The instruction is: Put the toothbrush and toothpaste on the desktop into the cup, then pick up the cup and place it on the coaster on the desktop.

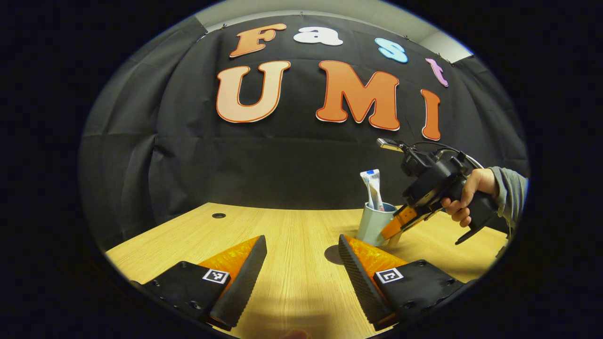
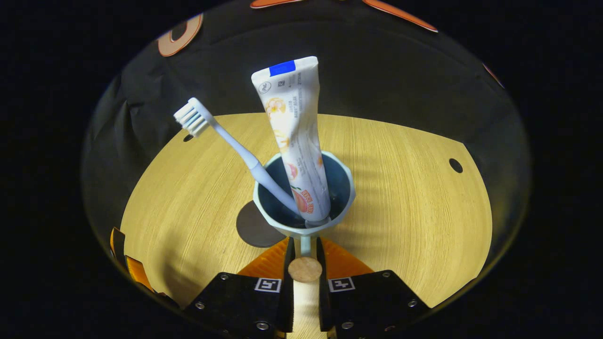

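In the left gripper view our left gripper (image 1: 301, 256) idles, fingers apart, while in the right gripper view our right gripper (image 2: 305, 263) pinches the cup (image 2: 304, 188) handle beside the coaster (image 2: 254, 226), so a tilt could dump toothbrush (image 2: 226, 141) and toothpaste (image 2: 294, 132).

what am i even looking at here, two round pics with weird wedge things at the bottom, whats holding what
No robot: a person holds a two-finger gripper in each hand, and a fisheye camera rides on each. The wedges at the bottom are that gripper's own fingers. In the left gripper view, the left gripper is open over the wooden desk, and a hand holds the right gripper farther off. The right gripper view looks down at the cup, which holds the toothbrush and toothpaste. The right gripper is closed on the cup's handle. The dark disc beside the cup seems to be the coaster.
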The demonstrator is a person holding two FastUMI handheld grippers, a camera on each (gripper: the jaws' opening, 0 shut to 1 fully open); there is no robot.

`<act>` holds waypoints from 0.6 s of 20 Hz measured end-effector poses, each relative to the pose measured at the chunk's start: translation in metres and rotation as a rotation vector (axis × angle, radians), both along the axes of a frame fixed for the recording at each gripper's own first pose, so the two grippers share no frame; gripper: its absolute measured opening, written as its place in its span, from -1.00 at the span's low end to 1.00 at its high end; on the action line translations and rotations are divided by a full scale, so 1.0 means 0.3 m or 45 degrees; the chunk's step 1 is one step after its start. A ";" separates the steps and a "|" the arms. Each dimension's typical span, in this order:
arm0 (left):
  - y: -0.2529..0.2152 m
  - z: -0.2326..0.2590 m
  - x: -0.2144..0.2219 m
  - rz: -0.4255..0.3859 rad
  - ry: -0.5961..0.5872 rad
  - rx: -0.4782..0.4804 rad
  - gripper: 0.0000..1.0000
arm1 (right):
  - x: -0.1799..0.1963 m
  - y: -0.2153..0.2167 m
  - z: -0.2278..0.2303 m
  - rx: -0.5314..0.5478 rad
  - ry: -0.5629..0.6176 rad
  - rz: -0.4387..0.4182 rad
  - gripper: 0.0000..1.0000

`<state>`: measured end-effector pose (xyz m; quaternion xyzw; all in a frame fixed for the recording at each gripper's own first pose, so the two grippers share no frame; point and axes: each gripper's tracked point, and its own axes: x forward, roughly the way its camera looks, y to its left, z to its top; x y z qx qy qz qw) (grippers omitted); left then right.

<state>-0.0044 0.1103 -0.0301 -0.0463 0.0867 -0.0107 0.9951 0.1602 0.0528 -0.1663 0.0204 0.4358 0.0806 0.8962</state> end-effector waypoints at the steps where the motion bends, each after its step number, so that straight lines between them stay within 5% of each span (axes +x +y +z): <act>1: 0.009 -0.003 0.000 0.004 0.002 0.002 0.94 | 0.003 -0.006 -0.001 -0.001 0.001 0.019 -0.57; 12: 0.090 -0.056 -0.032 0.065 0.046 -0.020 0.94 | 0.013 -0.040 0.011 -0.015 0.015 0.151 -0.56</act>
